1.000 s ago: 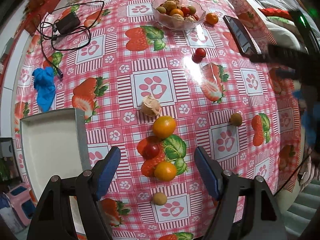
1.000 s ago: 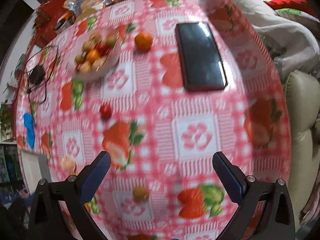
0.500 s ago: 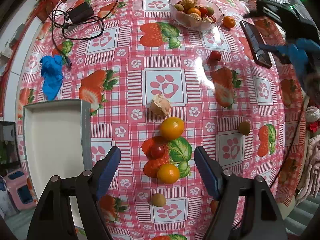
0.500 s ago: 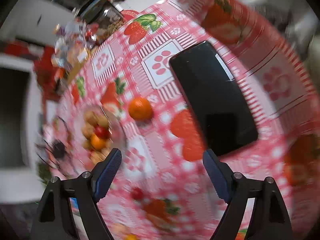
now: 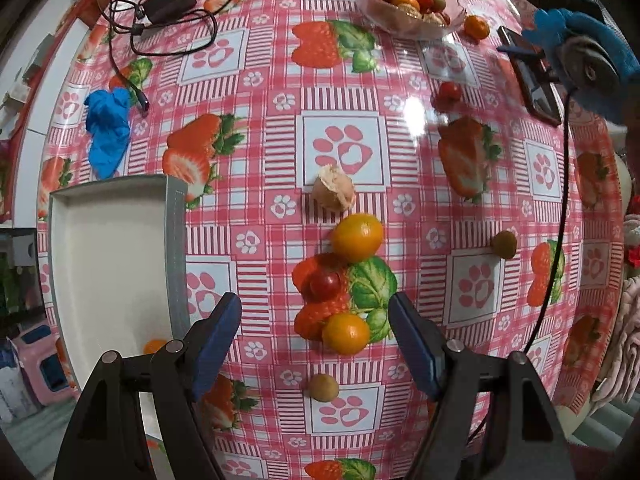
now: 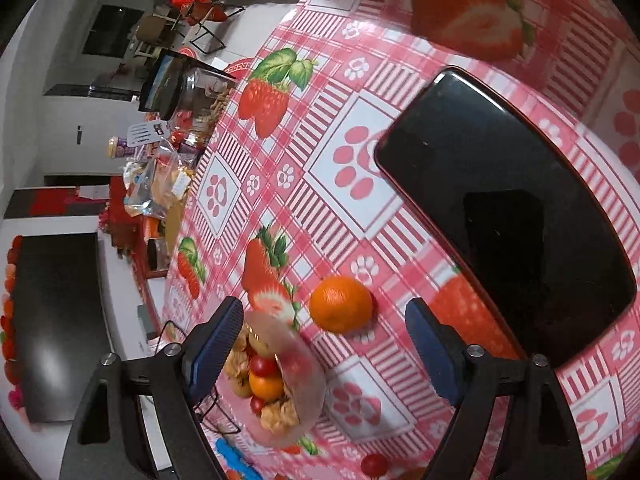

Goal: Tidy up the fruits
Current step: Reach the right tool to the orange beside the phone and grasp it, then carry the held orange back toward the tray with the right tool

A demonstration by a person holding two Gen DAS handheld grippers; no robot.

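Observation:
My left gripper (image 5: 314,332) is open above loose fruit on the strawberry tablecloth: an orange (image 5: 346,333) between its fingers, a cherry tomato (image 5: 325,285) and a larger orange (image 5: 357,237) just beyond, a small brown fruit (image 5: 323,387) below. A white tray (image 5: 108,264) lies at left. My right gripper (image 6: 324,340) is open with an orange (image 6: 341,304) between its fingers, beside the clear fruit bowl (image 6: 296,376), which also shows in the left wrist view (image 5: 408,4).
A black phone (image 6: 508,208) lies right of the right gripper. In the left wrist view, a peeled fruit (image 5: 333,194), a brown fruit (image 5: 504,244), a cherry tomato (image 5: 449,91), a blue glove (image 5: 108,132) and a charger with cable (image 5: 168,0) lie on the table.
My right gripper swung toward the bowl and closed in on the orange beside it. My left gripper stayed open and shifted slightly over the fruit cluster.

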